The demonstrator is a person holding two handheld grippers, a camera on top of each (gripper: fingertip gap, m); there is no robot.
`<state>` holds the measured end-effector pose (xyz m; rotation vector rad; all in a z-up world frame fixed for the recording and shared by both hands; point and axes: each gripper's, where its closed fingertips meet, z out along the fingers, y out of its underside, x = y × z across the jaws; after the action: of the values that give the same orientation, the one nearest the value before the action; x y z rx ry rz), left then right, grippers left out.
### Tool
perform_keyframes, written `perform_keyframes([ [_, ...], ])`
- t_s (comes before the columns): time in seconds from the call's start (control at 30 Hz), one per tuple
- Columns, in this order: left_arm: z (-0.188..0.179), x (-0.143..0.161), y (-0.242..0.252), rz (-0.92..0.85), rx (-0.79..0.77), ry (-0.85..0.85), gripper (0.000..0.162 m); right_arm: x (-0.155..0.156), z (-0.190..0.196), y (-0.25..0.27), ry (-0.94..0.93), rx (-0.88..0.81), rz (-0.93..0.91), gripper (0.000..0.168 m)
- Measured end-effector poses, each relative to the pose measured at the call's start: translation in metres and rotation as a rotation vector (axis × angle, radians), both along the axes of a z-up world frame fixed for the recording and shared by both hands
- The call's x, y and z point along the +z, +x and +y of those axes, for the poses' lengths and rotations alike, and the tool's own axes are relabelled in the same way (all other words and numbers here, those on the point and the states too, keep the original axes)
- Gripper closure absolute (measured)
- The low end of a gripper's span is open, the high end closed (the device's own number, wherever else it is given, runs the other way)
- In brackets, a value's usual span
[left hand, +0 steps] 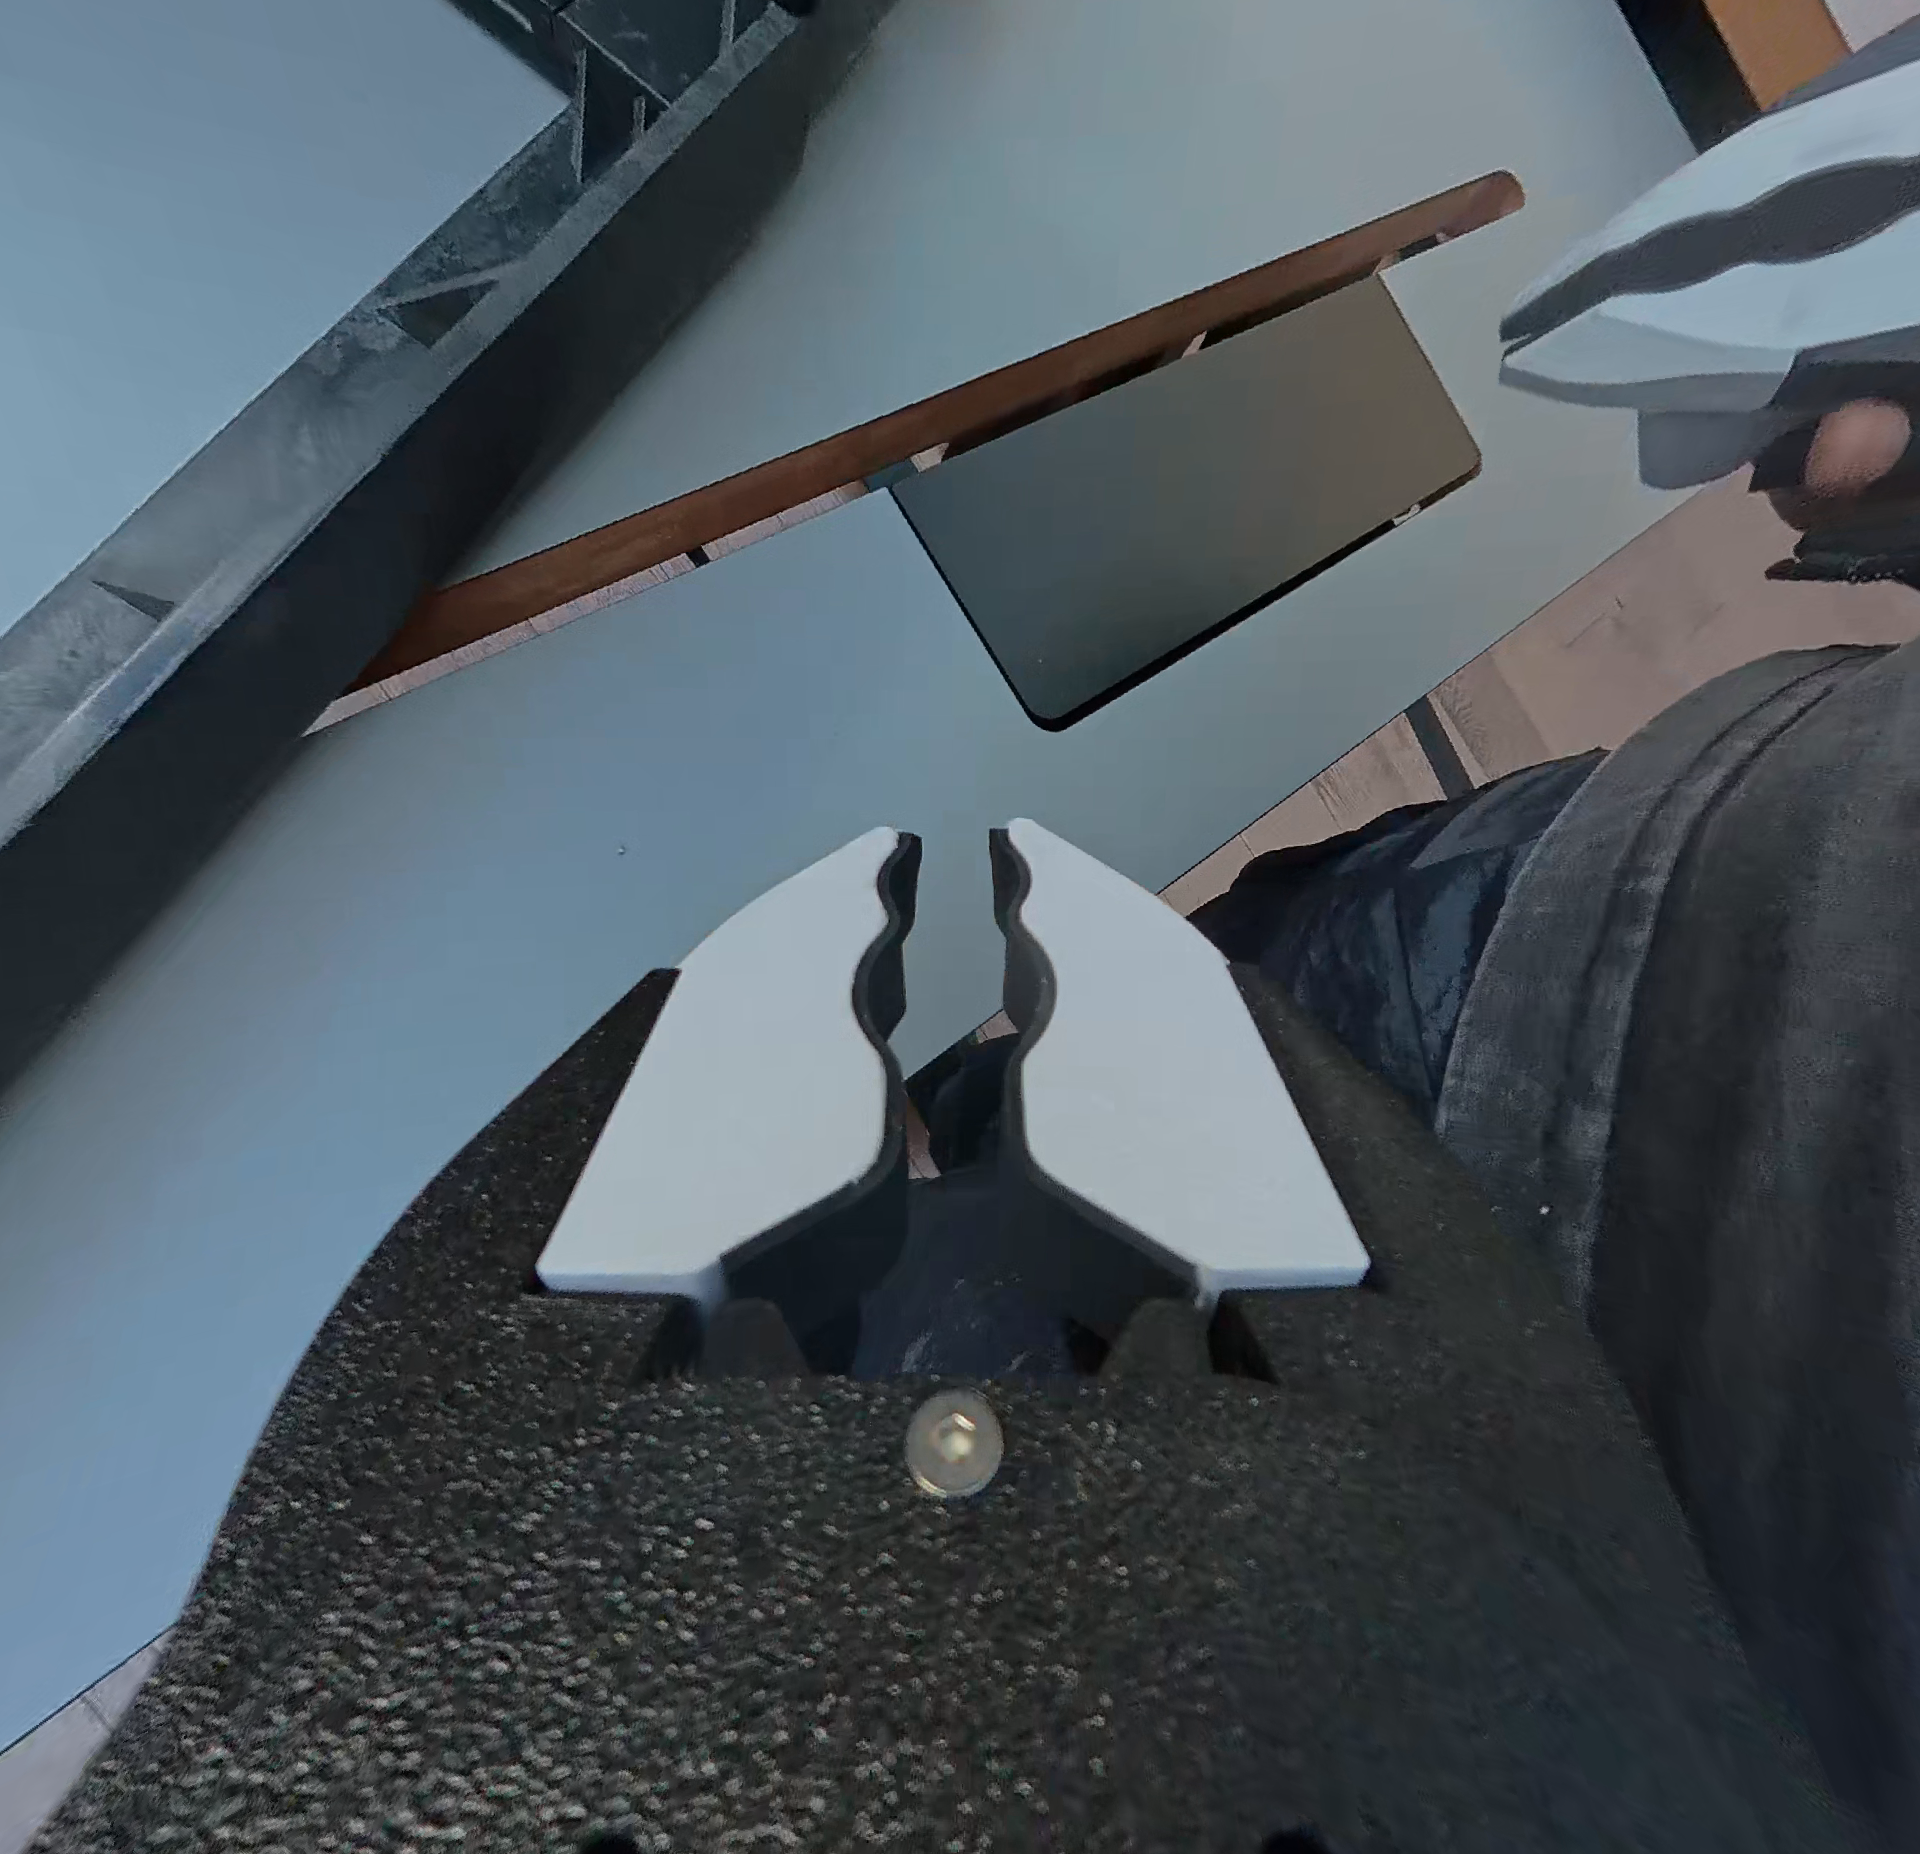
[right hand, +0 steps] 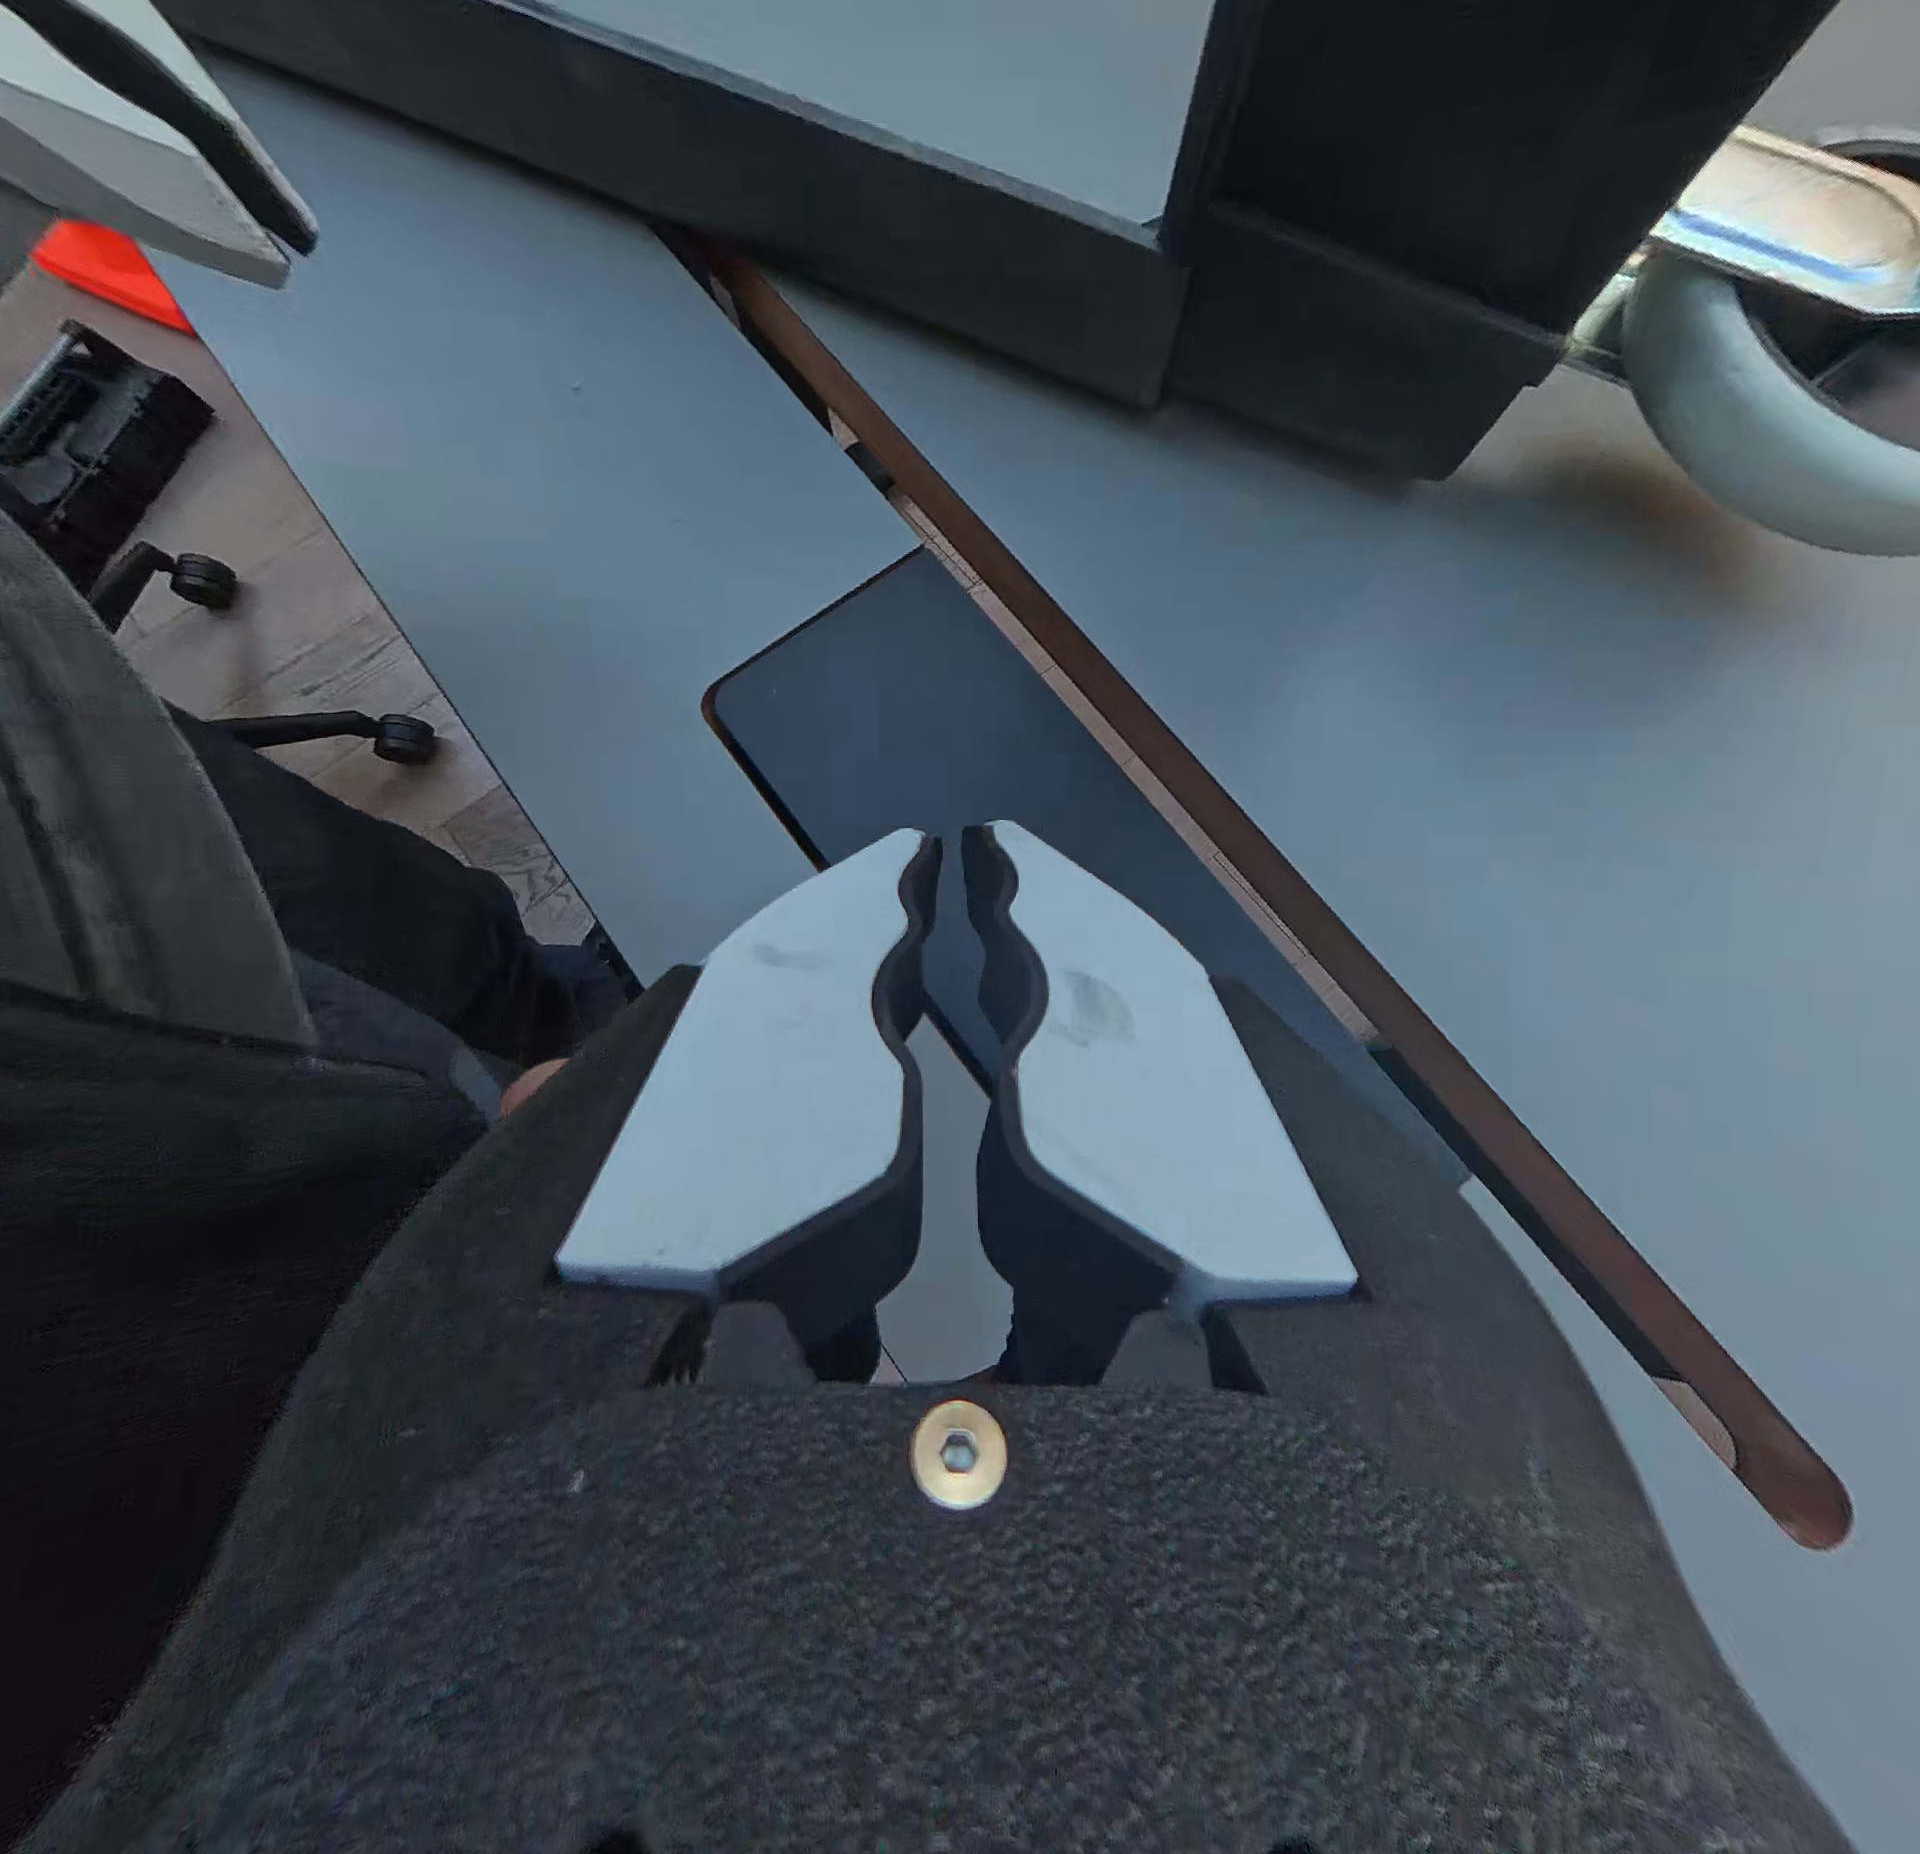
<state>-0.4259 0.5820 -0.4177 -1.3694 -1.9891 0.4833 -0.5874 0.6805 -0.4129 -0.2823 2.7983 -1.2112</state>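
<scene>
My left gripper [left hand: 956, 848] hangs above the pale grey table [left hand: 520, 973] near its front edge, its jaws a narrow gap apart with nothing between them. A dark flat rectangular slab [left hand: 1184, 495] lies ahead of it, beside a brown slot [left hand: 935, 433] in the tabletop. My right gripper [right hand: 951, 843] hovers over the near end of the same slab [right hand: 883, 703], jaws practically closed and empty. It also shows at the upper right of the left wrist view [left hand: 1714, 277]. The left gripper's fingers [right hand: 94, 173] show at the upper left of the right wrist view.
A black frame [left hand: 343, 422] runs along the far side; in the right wrist view it is a black box [right hand: 1351, 194]. A grey ring [right hand: 1766, 433] with a shiny metal piece lies at the right. A person's dark clothing [left hand: 1714, 1077], chair castors [right hand: 400, 734] and an orange object [right hand: 104, 266] are at the table's edge. About 20 centimetres separates my left fingertips from my right. The right tips stand about 10 centimetres off the dark flat rectangular slab [left hand: 1184, 495].
</scene>
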Motion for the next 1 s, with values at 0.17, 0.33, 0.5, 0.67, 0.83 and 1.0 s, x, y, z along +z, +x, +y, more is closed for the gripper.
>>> perform_keyframes([
  [0.17,0.019,-0.008,0.006,-0.026,-0.041,-0.038,0.148,-0.017,0.001,0.016,0.030,0.149,0.060,0.163],
  [0.33,0.010,-0.022,0.036,-0.073,0.040,-0.022,0.148,-0.028,0.000,0.023,0.059,0.184,0.087,0.162],
  [0.5,0.001,-0.029,0.058,-0.079,0.129,0.000,0.148,-0.042,0.005,0.022,0.102,0.106,0.076,0.162],
  [0.67,0.005,-0.030,0.066,-0.084,0.117,-0.008,0.148,-0.045,0.009,0.020,0.118,0.054,0.082,0.163],
  [0.83,0.009,-0.032,0.073,-0.098,0.080,-0.018,0.148,-0.047,0.007,0.015,0.129,0.012,0.094,0.163],
  [1.0,0.005,-0.032,0.079,-0.103,0.084,-0.015,0.148,-0.048,0.004,0.015,0.139,-0.024,0.085,0.164],
])
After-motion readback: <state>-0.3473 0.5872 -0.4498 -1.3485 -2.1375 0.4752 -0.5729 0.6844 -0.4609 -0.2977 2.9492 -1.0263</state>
